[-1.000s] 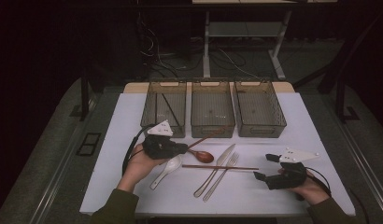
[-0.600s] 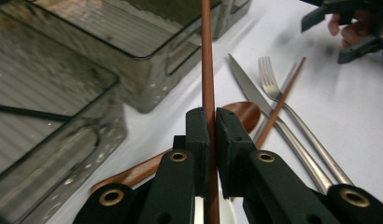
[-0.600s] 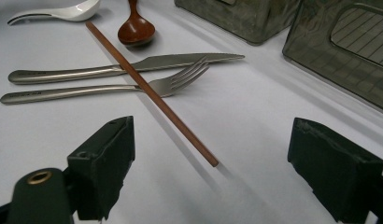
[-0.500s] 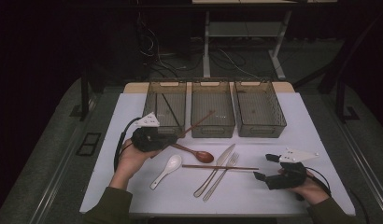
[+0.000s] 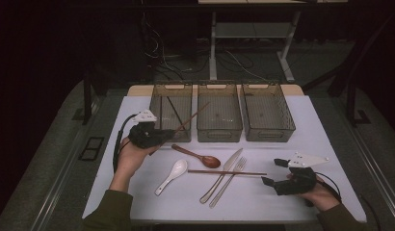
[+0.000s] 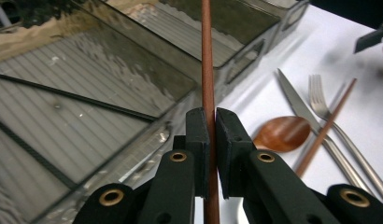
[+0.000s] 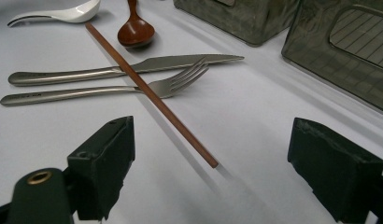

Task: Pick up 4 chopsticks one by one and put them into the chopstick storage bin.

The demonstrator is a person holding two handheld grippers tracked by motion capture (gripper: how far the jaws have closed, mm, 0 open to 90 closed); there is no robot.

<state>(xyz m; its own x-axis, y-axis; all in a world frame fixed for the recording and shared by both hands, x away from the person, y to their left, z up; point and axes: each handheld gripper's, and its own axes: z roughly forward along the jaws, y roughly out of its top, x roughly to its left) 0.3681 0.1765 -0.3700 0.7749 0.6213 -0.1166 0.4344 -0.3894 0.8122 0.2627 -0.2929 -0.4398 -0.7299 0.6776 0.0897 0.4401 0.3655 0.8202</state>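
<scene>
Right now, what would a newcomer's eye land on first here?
The left claw shut on a brown chopstick, held over the left bin of three. Next, the cutlery on the white table: a second chopstick lying across the knife and fork, with the right claw open just short of its end.

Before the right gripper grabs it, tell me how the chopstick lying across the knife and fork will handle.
The chopstick looks thin, straight and rigid, probably light. It rests across the knife and fork, so it may pivot or roll when nudged. Its smooth finish could slip between the jaws.
</scene>
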